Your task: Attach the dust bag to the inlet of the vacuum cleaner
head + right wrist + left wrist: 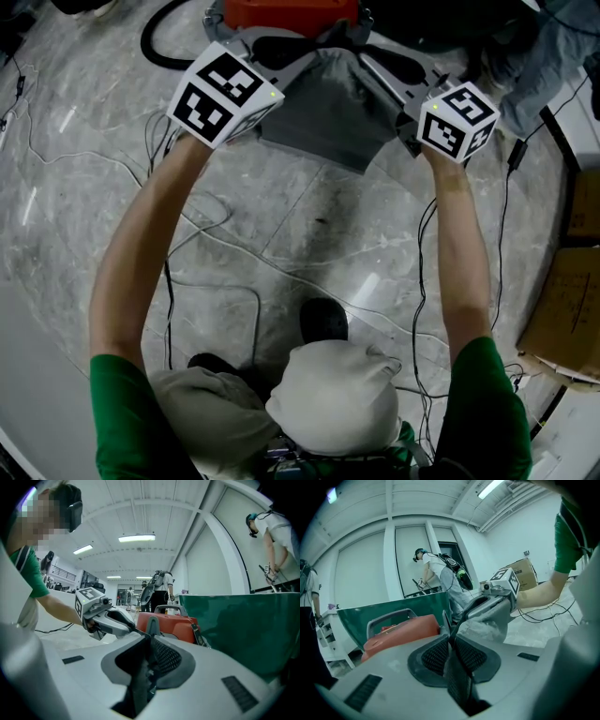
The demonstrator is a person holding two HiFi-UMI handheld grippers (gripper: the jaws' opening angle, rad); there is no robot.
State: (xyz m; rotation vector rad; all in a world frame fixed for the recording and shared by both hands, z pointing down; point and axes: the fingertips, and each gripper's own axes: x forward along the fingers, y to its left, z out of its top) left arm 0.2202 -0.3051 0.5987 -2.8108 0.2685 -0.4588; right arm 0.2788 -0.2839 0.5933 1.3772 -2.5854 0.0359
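Dust bag (328, 117) looks grey, creased and slack.

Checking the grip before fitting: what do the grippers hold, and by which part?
The dust bag: left gripper pinches its edge on one side, right gripper on the opposite side.

**Gripper views bright, head view dim, all warped**

Gripper views: well lit by ceiling strips (137, 538) high above the fingers (165, 657). Heavy fisheye bend, black corners, housing nearest the lens soft. The left one has a green cast. Your head view is dimmer, and glare streaks the floor (370, 286) on your side of the fingers.
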